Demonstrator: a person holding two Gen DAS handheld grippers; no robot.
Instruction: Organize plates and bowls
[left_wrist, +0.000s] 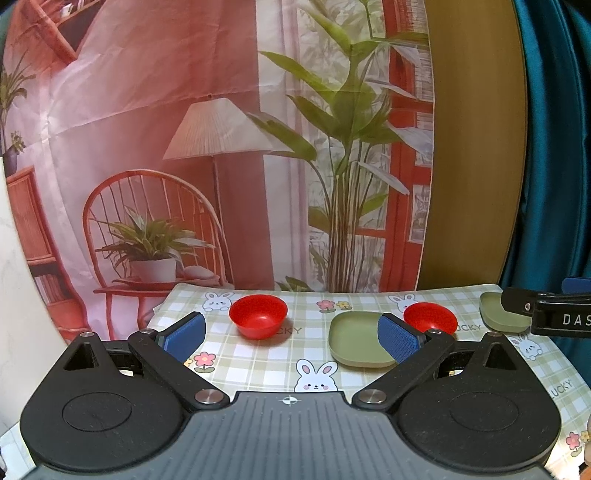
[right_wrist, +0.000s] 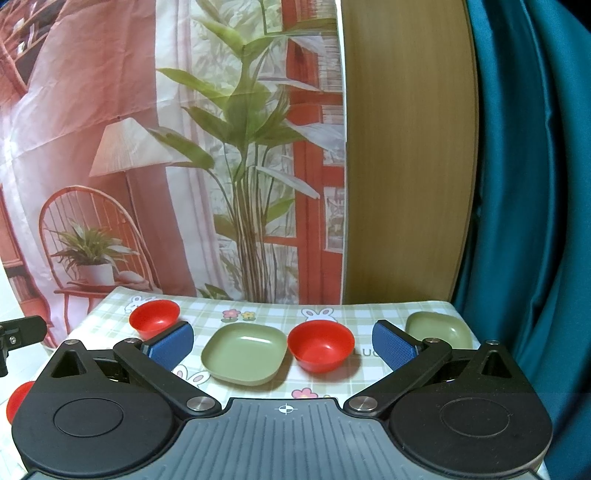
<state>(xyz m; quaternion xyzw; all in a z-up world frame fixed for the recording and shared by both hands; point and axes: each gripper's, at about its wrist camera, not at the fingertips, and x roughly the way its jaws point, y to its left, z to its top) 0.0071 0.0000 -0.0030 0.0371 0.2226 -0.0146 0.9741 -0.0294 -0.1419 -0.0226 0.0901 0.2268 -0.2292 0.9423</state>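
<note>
In the left wrist view a red bowl (left_wrist: 258, 320) sits at the far left of the checked tablecloth (left_wrist: 258, 365). A green square plate (left_wrist: 356, 345) lies in the middle, a second red bowl (left_wrist: 430, 318) right of it, and another green plate (left_wrist: 498, 314) at the far right. My left gripper (left_wrist: 291, 338) is open and empty above the cloth. In the right wrist view my right gripper (right_wrist: 282, 345) is open and empty, with the green plate (right_wrist: 243, 352) and red bowl (right_wrist: 320, 345) between its fingers. The far red bowl (right_wrist: 155, 318) and far right plate (right_wrist: 439, 328) also show.
A printed backdrop hangs behind the table, with a wooden panel (right_wrist: 402, 166) and teal curtain (right_wrist: 535, 184) to the right. A red object (right_wrist: 16, 400) peeks out at the left edge of the right wrist view. The other gripper's body (left_wrist: 546, 314) shows at the right.
</note>
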